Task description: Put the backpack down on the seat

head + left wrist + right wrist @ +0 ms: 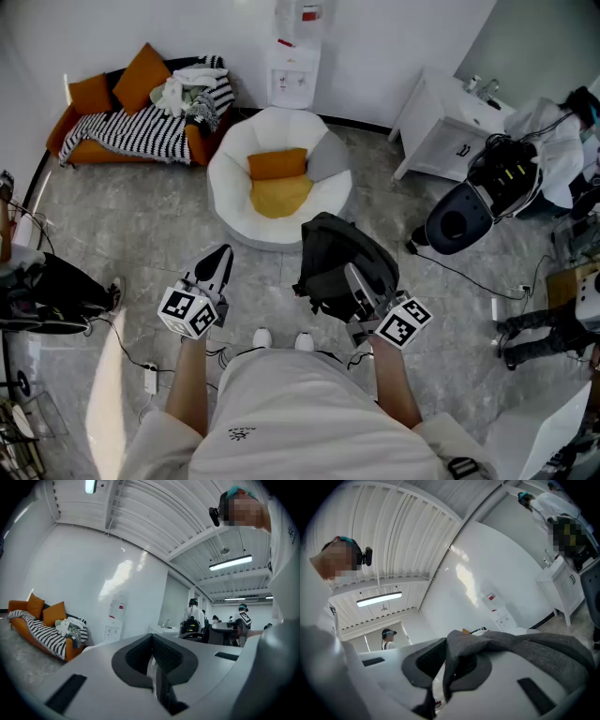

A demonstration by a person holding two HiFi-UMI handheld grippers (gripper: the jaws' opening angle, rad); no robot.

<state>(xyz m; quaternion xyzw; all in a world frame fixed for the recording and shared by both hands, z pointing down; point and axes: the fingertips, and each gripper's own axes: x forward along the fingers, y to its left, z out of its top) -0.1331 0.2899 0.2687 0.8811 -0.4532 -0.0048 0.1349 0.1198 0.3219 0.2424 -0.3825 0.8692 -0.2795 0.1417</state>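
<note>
The backpack at the centre of the head view is dark grey woven cloth, matt. Its strap in the right gripper view shows a fine, slightly fuzzy weave. The left gripper and right gripper have smooth matt grey plastic shells with black ribbed, rubbery-looking pads. Above centre, the round seat is soft white padded fabric carrying orange, yellow and grey cloth cushions. The floor is polished grey marbled tile, faintly glossy. At upper left, the sofa has orange upholstery under a black-and-white striped cloth throw.
</note>
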